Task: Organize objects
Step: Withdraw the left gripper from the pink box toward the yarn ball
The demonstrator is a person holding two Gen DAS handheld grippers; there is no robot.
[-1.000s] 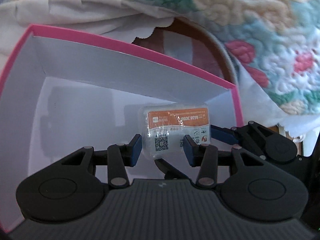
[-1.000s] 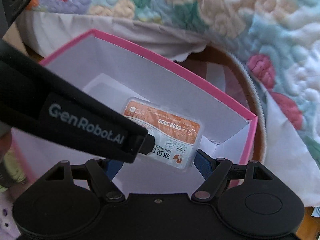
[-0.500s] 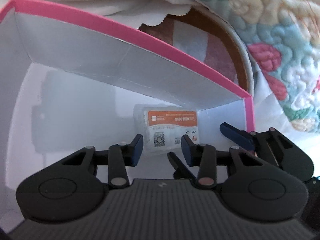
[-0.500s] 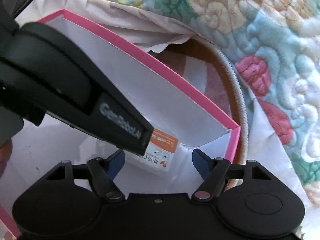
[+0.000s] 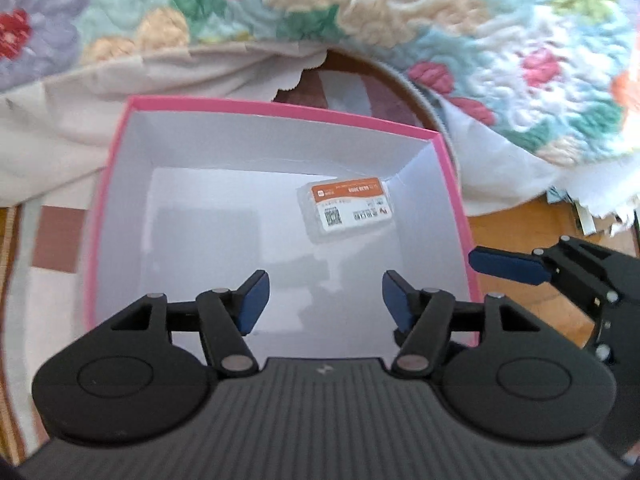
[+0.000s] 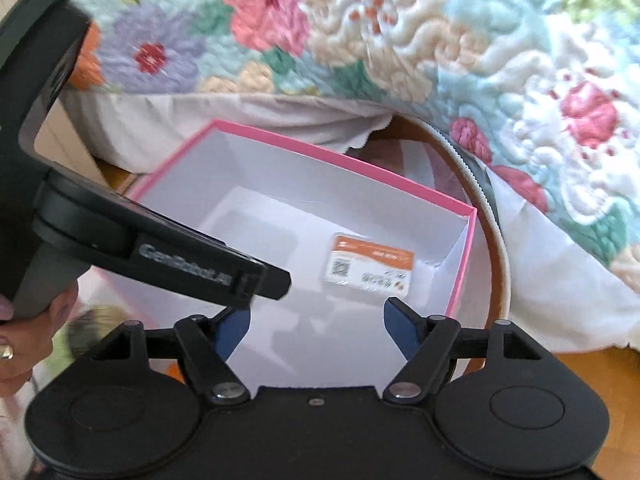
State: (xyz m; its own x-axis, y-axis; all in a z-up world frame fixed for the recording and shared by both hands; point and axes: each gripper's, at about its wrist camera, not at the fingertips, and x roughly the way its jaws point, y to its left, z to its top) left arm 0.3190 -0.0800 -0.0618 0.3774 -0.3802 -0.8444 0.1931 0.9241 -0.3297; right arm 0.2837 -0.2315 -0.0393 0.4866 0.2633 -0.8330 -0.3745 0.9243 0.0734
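Note:
A small clear packet with an orange and white label (image 5: 347, 209) lies flat on the floor of a pink-rimmed white box (image 5: 280, 109), near its far right corner. It also shows in the right wrist view (image 6: 370, 266), inside the same box (image 6: 344, 156). My left gripper (image 5: 323, 300) is open and empty, raised above the box's near side. My right gripper (image 6: 316, 330) is open and empty over the box's near right part; it also shows at the right of the left wrist view (image 5: 508, 266). The left gripper's body (image 6: 160, 256) crosses the right wrist view.
A floral quilt (image 5: 360, 12) with a white sheet hangs behind the box. A round brown rimmed object (image 6: 492, 240) sits behind and right of the box. Wooden floor (image 5: 520, 232) shows on the right, a patterned rug (image 5: 52, 240) on the left.
Both grippers have pulled back and up out of the box. The left gripper's fingers have opened wider. The packet now lies alone on the box floor.

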